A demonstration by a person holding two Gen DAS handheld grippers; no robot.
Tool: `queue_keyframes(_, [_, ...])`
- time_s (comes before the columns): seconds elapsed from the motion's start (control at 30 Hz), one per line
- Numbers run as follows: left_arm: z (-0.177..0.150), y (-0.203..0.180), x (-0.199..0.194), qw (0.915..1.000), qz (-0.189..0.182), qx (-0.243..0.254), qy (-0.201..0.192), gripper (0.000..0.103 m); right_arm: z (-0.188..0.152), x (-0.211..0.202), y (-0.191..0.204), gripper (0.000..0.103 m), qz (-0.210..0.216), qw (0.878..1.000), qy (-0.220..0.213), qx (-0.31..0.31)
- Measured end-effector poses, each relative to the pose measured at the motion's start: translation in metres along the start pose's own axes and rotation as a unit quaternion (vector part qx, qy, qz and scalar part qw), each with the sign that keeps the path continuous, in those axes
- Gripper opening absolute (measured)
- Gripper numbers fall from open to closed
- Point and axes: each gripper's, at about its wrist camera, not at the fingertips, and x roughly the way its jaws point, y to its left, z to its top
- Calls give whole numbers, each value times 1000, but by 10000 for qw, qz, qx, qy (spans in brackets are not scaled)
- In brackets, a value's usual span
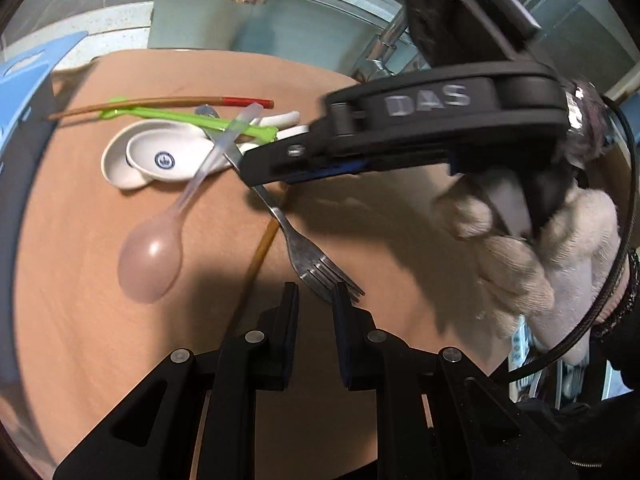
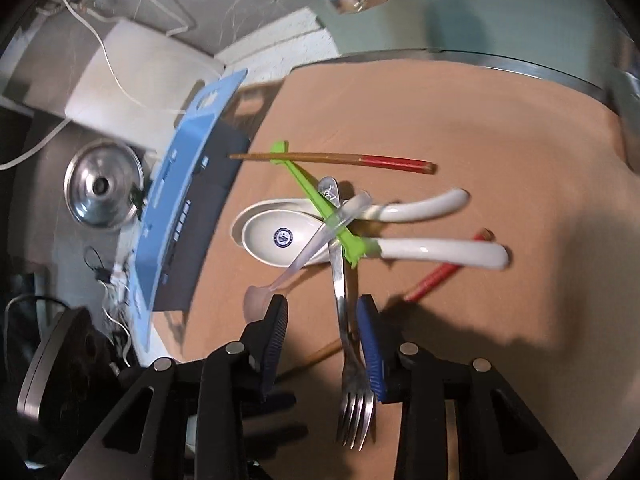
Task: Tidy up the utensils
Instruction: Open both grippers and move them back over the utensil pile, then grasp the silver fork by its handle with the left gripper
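Your right gripper (image 2: pixel 322 340) sat low over the metal fork (image 2: pixel 345 312), jaws apart, with the fork's neck between them; the blue pad on the right lay just beside the metal while the left pad stood clear, so nothing was clamped yet. Your left gripper (image 1: pixel 316 300) hovered by the fork's tines at lower centre of its view, jaws nearly together and holding nothing. The fork's handle ran up under the clear plastic spoon (image 2: pixel 316 240) and the green utensil (image 2: pixel 320 208), beside the two white ceramic spoons (image 2: pixel 280 232) (a real tangle, mid-frame on the brown board (image 2: pixel 480 120)). Lifting from there could have dragged that pile along, and an off-centre pinch on thin steel might have let the fork twist or slip.
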Motion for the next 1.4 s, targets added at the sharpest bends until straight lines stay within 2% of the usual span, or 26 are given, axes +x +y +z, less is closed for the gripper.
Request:
queue_keyframes(0.13, [-7,2,0,9996,31,-249,-89,16,7,17,7,33,-263,9989,281,-286])
queue_keyframes(0.33, [-15,6,2,9984,72,-528,-166,16,13,30,6,15,-592,9963,462,-429])
queue_keyframes(0.47, [-14,-3,7,9987,86,-477,-152,16,13,26,0,7,-561,9967,483,-344])
queue_keyframes(0.73, [-8,-12,21,9996,142,-235,1,16,-4,6,-18,6,-416,9985,308,198])
queue_keyframes(0.83, [-4,-16,28,9997,191,-113,65,26,-15,-6,-27,7,-366,9982,145,443])
queue_keyframes(0.93, [-2,-27,33,9995,235,159,154,26,-25,-16,-38,7,-297,9969,14,734])
queue_keyframes(1.13, [3,-42,45,9973,325,565,324,26,-44,-38,-63,7,-288,9910,-323,1269])
queue_keyframes(1.33, [5,-64,54,9943,250,932,451,26,-64,-46,-88,8,-420,9827,-394,1761])
queue_keyframes(1.4, [4,-74,59,9922,260,1100,534,31,-66,-45,-94,9,-344,9809,-342,1885])
